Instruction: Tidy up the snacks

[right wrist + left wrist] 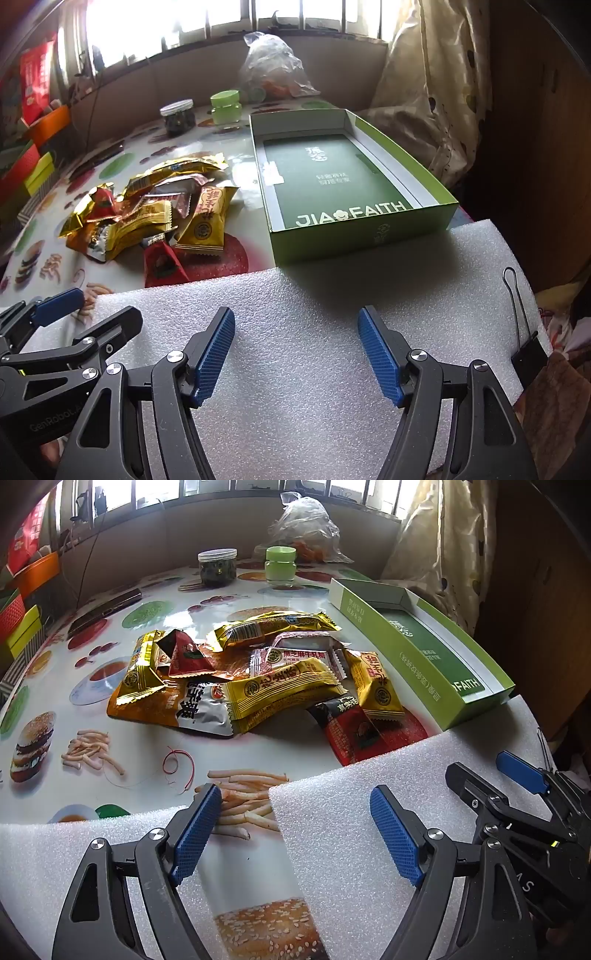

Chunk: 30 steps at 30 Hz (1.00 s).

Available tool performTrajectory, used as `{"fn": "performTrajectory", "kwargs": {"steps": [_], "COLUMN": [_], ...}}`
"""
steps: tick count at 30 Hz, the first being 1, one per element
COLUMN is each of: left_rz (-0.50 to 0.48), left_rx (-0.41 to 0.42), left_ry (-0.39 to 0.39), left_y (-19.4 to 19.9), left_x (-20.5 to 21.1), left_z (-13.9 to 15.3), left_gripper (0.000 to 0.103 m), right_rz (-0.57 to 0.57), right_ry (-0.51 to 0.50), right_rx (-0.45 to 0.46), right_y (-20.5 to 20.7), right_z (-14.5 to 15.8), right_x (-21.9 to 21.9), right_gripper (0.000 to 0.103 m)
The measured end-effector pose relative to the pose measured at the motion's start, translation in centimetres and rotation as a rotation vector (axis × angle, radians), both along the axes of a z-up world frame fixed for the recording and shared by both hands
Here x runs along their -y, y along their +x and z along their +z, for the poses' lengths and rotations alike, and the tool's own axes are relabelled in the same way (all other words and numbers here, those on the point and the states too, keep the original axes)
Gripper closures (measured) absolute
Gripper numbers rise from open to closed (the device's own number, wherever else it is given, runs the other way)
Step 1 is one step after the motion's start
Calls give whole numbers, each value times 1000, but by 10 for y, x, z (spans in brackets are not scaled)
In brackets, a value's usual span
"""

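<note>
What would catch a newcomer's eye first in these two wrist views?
Probably the heap of gold and red snack packets in the middle of the food-print tablecloth. Next, the open green box to the right of the heap, with no snacks in it, its near end meeting a white foam sheet. Both the left hand-held gripper and the right hand-held gripper hang open over the table's near edge, holding nothing.

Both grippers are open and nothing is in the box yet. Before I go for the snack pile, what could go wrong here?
1. The snack pile is overlapped and glossy, so a grab may drag neighbouring packets or slip.
2. The green box looks light and sits near the table edge; a bump from the right gripper could push it.
3. The left gripper hovers over loose foam sheets, which may snag or shift.
</note>
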<state>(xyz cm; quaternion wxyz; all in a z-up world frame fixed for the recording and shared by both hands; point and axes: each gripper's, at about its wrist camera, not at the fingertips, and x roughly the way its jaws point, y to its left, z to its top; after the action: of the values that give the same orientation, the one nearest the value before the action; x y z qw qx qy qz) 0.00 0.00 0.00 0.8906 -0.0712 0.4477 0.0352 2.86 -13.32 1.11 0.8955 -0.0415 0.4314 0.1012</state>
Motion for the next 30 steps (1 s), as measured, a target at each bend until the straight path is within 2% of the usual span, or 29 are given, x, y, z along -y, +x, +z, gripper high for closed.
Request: {"fn": "performTrajectory", "kwargs": {"steps": [30], "left_rz": [-2], "left_rx": [2], "left_ry": [9], "left_y": [-1], "left_x": [-2], "left_z": [0], "left_gripper": [20], "right_rz": [3], "right_ry": [2], "right_rx": [9], "right_y": [-2], "right_z": [2], "right_x": [0], "right_gripper": [34]}}
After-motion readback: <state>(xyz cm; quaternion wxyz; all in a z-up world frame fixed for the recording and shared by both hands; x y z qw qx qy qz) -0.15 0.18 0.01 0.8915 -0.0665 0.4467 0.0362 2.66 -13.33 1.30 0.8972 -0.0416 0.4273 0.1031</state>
